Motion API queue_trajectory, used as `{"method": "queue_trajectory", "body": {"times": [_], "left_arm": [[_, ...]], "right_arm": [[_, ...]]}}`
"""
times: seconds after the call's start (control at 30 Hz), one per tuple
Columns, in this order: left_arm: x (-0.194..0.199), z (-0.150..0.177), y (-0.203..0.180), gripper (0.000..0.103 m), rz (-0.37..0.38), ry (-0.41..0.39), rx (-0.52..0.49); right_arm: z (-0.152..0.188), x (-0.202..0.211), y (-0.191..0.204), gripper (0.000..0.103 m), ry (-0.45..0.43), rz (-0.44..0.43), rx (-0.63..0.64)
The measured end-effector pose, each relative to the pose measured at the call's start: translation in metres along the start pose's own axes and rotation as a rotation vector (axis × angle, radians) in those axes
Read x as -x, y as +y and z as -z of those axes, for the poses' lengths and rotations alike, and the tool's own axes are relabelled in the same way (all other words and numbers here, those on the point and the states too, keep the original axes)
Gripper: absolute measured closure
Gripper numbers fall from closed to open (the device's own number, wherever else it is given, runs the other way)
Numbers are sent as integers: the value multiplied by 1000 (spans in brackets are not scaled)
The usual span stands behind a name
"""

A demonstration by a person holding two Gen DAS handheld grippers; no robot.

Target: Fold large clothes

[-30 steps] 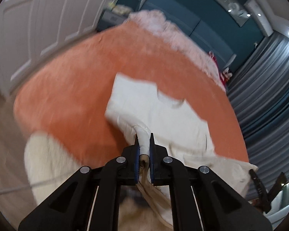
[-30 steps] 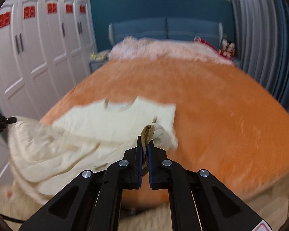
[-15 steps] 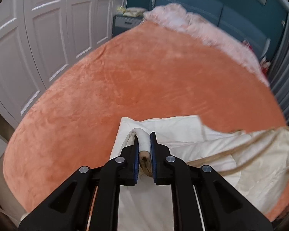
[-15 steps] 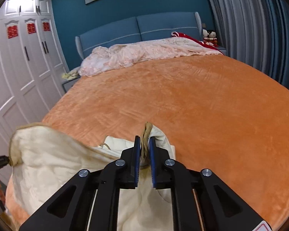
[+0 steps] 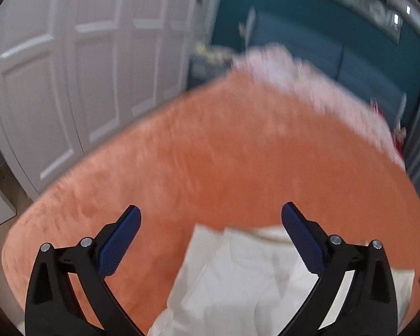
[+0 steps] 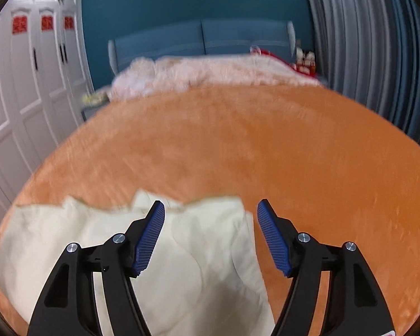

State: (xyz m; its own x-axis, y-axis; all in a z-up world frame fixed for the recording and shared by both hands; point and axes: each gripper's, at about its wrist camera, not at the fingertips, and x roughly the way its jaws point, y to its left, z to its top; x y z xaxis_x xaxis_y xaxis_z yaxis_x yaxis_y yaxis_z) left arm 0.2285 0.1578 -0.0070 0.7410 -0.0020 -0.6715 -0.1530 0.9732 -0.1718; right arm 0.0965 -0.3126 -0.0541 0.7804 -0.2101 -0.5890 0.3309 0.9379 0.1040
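Note:
A cream garment (image 5: pixel 232 277) lies folded over on the orange bedspread (image 5: pixel 238 154), near the bed's front edge. My left gripper (image 5: pixel 211 211) is open and empty, above the garment's far edge. In the right wrist view the garment (image 6: pixel 198 257) lies below and to the left. My right gripper (image 6: pixel 211 207) is open and empty over the garment's far right corner. Both views are blurred by motion.
A pink rumpled blanket (image 6: pixel 210 70) lies at the head of the bed before the blue headboard (image 6: pixel 204 39). White wardrobe doors (image 5: pixel 70 84) stand on the left. Grey curtains (image 6: pixel 378 56) hang on the right.
Both grippers were shut on the garment's edge and carried it forward over the rest. Now both have opened and let go, and the cloth lies folded on the bed.

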Motion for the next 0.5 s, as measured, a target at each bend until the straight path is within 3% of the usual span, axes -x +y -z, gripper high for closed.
{"method": "queue_trajectory", "body": {"times": [0.2, 0.23, 0.27, 0.3, 0.33, 0.37, 0.4, 0.47, 0.5], "left_arm": [[-57, 30, -7, 5, 35, 227, -56], [-61, 36, -10, 6, 40, 247, -60], [-66, 42, -14, 7, 52, 268, -61], [-71, 45, -15, 9, 66, 285, -57], [-74, 47, -15, 22, 84, 302, -49], [-79, 48, -17, 38, 104, 325, -38], [-85, 47, -19, 43, 97, 347, -26], [-84, 41, -19, 72, 97, 327, -5], [-82, 35, -19, 76, 101, 313, 9]], "right_arm": [[9, -37, -15, 36, 120, -9, -92], [8, -43, -16, 41, 138, -23, -101], [8, -46, -15, 62, 149, -42, -103], [6, -50, -13, 75, 166, -55, -97], [3, -53, -10, 92, 176, -68, -90], [-1, -53, -8, 93, 168, -75, -90], [-7, -50, -5, 94, 136, -71, -88], [-19, -41, 0, 95, 70, -52, -88], [-25, -36, 1, 95, 35, -44, -96]]}}
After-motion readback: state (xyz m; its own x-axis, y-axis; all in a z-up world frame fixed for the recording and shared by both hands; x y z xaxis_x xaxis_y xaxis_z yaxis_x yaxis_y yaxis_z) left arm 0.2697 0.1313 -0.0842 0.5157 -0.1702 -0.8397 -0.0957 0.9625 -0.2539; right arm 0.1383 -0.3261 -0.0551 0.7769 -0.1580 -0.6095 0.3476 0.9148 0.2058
